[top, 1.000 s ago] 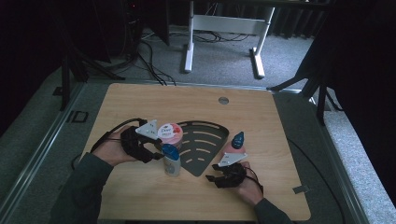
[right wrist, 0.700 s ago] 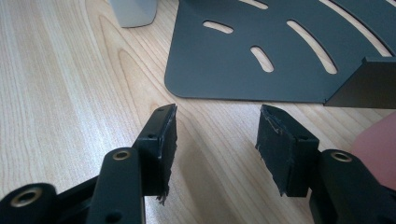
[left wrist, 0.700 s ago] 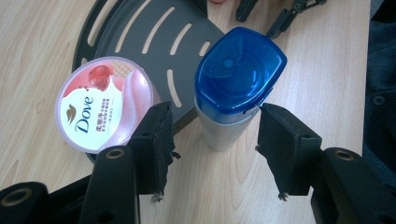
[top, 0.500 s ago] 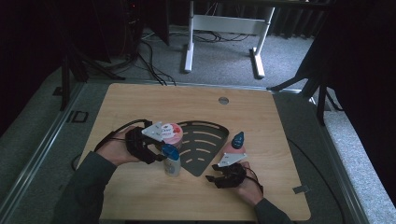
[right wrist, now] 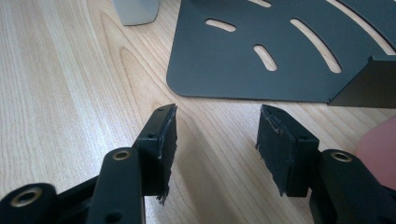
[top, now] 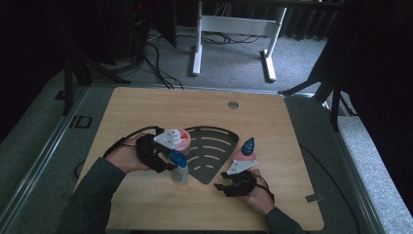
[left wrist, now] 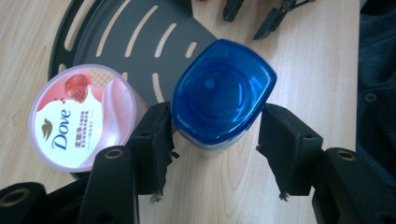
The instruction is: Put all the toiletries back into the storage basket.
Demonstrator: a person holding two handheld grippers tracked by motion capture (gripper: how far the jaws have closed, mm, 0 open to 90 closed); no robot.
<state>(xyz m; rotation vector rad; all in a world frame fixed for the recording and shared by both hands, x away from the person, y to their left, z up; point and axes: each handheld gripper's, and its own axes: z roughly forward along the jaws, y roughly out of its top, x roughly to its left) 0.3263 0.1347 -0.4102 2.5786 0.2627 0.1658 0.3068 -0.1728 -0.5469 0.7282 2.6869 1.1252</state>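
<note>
So nearest the person, the right tool [top: 225, 185] is parked low over the desk [top: 146, 107] with its jaws apart and nothing between them. In the right gripper view it's just bare wood in the gap, with the corner of the dark slotted tray [right wrist: 261, 70] a bit ahead.

Next up, the left tool [left wrist: 212, 140] is where the action is. Its jaws straddle the blue-capped bottle [left wrist: 222, 95], which stands upright on the desk right at the tray's near-left edge. The left pad looks like it's touching the cap, but there's a visible gap on the right side, so I'd call it open around the bottle, not clamped yet.

Just past that, the Dove tub [left wrist: 84, 116] sits on the tray's left corner, right beside the bottle. Over on the right, a pink bottle with a dark blue cap [top: 247, 148] stands next to the tray.

My read: early days. The bottle is lined up but not gripped, so closing, lifting and placing are all left.
</note>
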